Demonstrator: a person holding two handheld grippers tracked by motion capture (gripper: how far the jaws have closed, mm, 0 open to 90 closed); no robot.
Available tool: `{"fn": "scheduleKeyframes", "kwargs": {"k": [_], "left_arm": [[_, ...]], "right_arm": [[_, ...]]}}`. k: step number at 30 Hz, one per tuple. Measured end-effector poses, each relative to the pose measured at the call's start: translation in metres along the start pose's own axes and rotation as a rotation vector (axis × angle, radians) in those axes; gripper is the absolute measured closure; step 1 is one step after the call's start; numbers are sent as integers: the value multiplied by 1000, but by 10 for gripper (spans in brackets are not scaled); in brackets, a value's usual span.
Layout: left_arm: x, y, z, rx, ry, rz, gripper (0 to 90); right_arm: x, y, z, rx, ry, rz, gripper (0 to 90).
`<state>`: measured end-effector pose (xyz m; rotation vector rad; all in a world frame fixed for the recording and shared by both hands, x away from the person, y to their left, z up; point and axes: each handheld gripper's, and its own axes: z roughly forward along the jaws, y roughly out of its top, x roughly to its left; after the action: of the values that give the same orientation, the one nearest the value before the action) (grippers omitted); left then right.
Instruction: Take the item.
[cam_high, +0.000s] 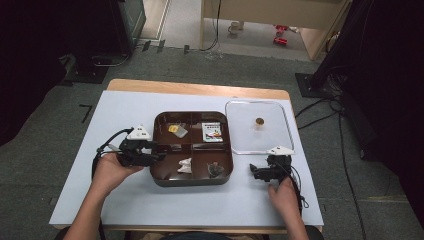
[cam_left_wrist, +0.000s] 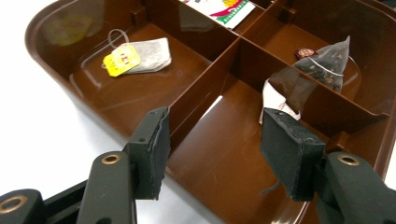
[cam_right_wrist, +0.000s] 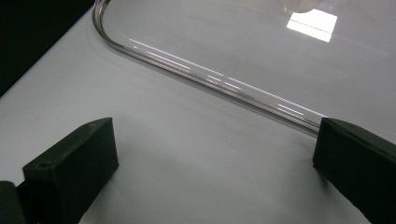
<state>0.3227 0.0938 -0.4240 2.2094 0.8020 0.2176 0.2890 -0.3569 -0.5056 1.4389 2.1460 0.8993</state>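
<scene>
A brown four-compartment tray (cam_high: 156, 172) sits mid-table. Its far left cell holds a tea bag with a yellow tag (cam_left_wrist: 140, 56), and its far right cell a printed packet (cam_high: 212, 132). The near cells hold a white tea bag (cam_high: 185, 165) and a dark pyramid tea bag (cam_left_wrist: 327, 65). My left gripper (cam_high: 159, 156) is at the tray's left rim, open; in the left gripper view it (cam_left_wrist: 215, 140) straddles the tray's divider with nothing held. My right gripper (cam_high: 270, 162) rests open on the table just short of the clear lid (cam_high: 245, 137). The lid's rim (cam_right_wrist: 210, 79) crosses between its jaws.
The clear lid lies flat right of the tray, with a small brown knob (cam_high: 259, 120) at its middle. A white sheet (cam_high: 125, 200) covers the wooden table. Beyond the table are grey floor, cables and dark stands.
</scene>
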Motion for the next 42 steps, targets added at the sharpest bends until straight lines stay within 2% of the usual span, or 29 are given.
{"fn": "scheduleKeyframes", "kwargs": {"k": [5, 6, 19, 20, 26, 42], "left_arm": [[-5, 4, 10, 17, -18, 8, 431], [-6, 5, 13, 24, -21, 20, 433], [-13, 9, 27, 48, -40, 57, 463], [-15, 10, 29, 50, -45, 73, 464], [-21, 12, 38, 66, -67, 102, 478], [-34, 14, 53, 115, -80, 155, 510]], "right_arm": [[0, 0, 0, 0, 0, 0, 0], [0, 0, 0, -1, -1, 0, 0], [1, 0, 0, -2, -7, -1, 0], [1, 0, 0, -3, -8, -3, 0], [1, 0, -1, -4, -9, -5, 0], [1, 0, -1, -4, -9, -7, 0]]}}
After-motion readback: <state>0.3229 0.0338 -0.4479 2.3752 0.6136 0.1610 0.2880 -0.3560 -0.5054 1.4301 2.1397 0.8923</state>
